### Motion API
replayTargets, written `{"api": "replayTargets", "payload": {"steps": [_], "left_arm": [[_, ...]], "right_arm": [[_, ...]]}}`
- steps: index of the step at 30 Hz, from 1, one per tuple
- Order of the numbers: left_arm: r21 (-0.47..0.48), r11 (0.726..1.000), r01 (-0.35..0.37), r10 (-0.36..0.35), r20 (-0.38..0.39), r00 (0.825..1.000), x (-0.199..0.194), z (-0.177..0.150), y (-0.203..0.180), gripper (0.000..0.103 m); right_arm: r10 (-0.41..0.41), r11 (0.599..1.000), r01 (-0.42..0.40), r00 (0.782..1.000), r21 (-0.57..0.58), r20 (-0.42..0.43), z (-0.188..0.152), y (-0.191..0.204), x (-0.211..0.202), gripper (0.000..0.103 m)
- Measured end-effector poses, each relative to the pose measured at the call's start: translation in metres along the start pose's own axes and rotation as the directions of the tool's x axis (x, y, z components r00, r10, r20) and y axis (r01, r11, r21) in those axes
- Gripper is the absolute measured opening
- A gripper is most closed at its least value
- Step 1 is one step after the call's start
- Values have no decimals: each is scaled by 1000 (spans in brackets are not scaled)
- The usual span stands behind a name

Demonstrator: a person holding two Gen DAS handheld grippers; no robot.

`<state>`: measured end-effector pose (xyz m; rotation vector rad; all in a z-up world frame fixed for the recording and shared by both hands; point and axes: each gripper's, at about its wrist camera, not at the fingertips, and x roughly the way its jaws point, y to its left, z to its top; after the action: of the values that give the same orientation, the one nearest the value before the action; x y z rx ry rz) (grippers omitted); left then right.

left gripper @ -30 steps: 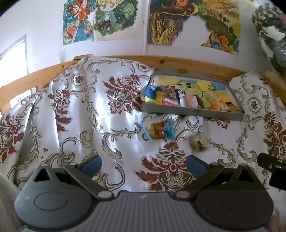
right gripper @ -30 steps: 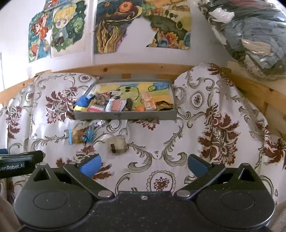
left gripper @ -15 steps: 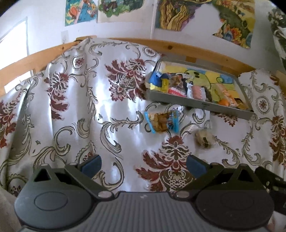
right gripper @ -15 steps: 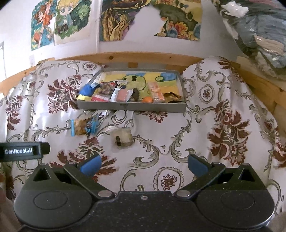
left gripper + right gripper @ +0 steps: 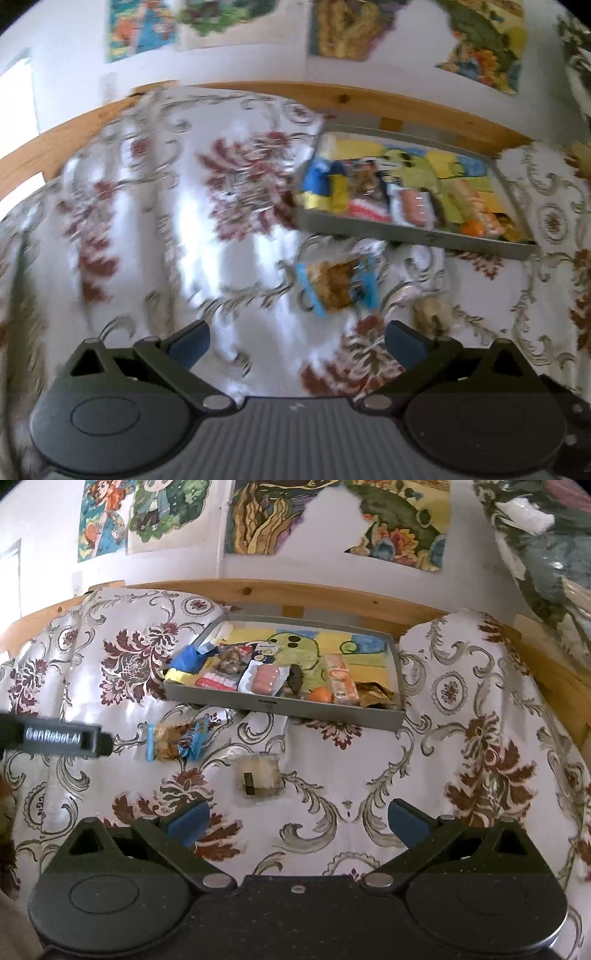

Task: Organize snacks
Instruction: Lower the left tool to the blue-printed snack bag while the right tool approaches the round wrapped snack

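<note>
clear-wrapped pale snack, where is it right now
In the right wrist view the clear-wrapped pale snack lies on the floral cloth, in front of the grey tray and just right of the blue-ended snack packet.

Both fisheye views look forward and slightly down from above the near edge of a table draped in a white floral cloth (image 5: 332, 760), toward the wall. The left view sits further left and is blurred. Both share the grey rectangular snack tray (image 5: 413, 236) (image 5: 280, 703) near the far edge and the two loose packets before it.
</note>
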<state>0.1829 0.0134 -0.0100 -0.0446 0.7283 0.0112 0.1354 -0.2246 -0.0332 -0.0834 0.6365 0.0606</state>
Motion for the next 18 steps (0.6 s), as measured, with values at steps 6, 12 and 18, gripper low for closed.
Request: {"api": "replayTargets", "payload": {"steps": [6, 12, 18], "left_arm": [[58, 997, 57, -59, 35, 998, 20, 29, 4, 103], [67, 993, 96, -100, 64, 993, 44, 46, 12, 103], [53, 984, 170, -173, 48, 984, 75, 58, 24, 103]], "right_arm": [[29, 997, -30, 1000, -70, -9, 20, 3, 19, 102], [43, 986, -41, 999, -162, 7, 39, 12, 42, 102], [60, 982, -54, 998, -183, 24, 47, 17, 74, 102]]}}
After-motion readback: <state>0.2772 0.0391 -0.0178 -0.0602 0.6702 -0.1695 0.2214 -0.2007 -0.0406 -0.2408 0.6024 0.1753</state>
